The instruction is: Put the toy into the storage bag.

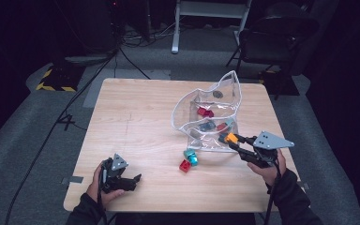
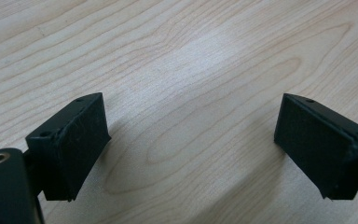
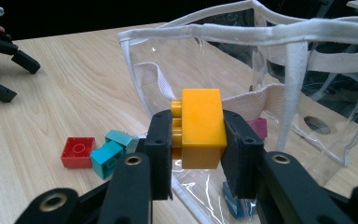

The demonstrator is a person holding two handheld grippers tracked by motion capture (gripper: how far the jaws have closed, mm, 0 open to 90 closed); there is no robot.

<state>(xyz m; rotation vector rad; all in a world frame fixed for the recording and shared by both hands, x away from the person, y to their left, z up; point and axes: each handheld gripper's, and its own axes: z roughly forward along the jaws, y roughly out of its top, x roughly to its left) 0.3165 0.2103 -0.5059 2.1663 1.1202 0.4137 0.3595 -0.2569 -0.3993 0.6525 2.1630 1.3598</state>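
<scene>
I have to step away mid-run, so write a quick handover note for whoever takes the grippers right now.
Right gripper: shut on the orange plastic building block, held beside the rim of the clear plastic pouch with white fabric trim.
Left gripper: open and holding nothing, low over the light wooden table at its near left.
Done: several blocks already lie in the pouch, among them a dark red one.
Left: drop the orange block in, then probably collect the small red block and the teal blocks lying together on the table just in front of the pouch.
</scene>
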